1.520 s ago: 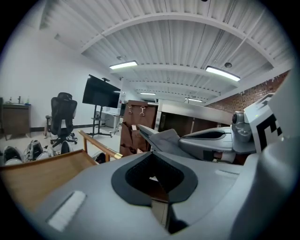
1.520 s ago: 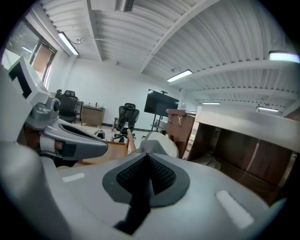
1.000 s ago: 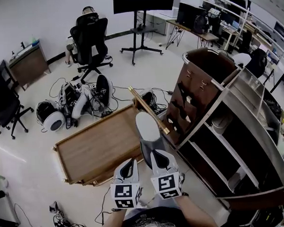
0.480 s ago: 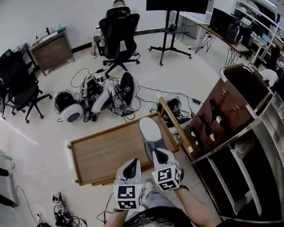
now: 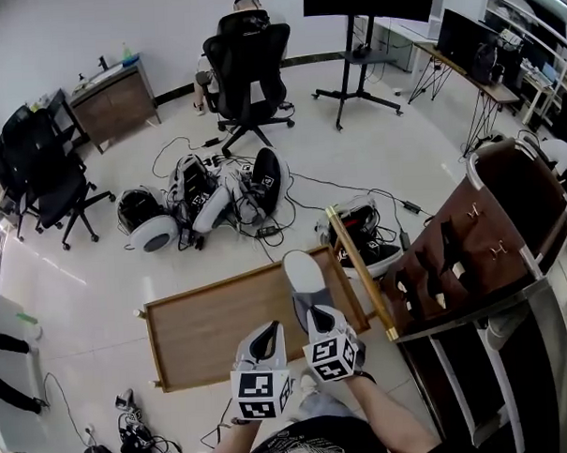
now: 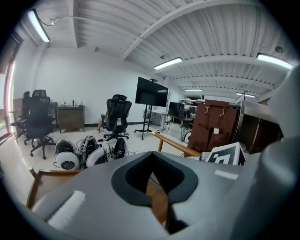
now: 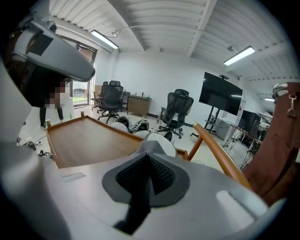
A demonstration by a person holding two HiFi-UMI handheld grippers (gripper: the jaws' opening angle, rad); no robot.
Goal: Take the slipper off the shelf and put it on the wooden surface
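Observation:
A white and grey slipper [image 5: 303,278] hangs over the right end of the wooden surface [image 5: 213,329], a low rimmed board on the floor. My right gripper [image 5: 318,321] is shut on the slipper's near end; in the right gripper view its pale toe [image 7: 160,142] sticks out past the closed jaws of the right gripper [image 7: 148,158], with the wooden surface [image 7: 86,143] below and to the left. My left gripper [image 5: 262,348] hovers beside it, shut and empty. In the left gripper view the left gripper [image 6: 152,177] has its jaws together. The brown and metal shelf [image 5: 509,230] stands to the right.
A wooden rail [image 5: 360,270] runs along the board's right edge, next to the shelf. Beyond the board lie a heap of gear and cables [image 5: 212,198] and a dark bag [image 5: 361,242]. Office chairs [image 5: 247,68], a cabinet [image 5: 114,101] and a screen stand [image 5: 368,48] are farther off.
The view has swung left, away from the shelf. The right gripper has carried the slipper from beside the shelf to above the board's right end. The left gripper kept alongside.

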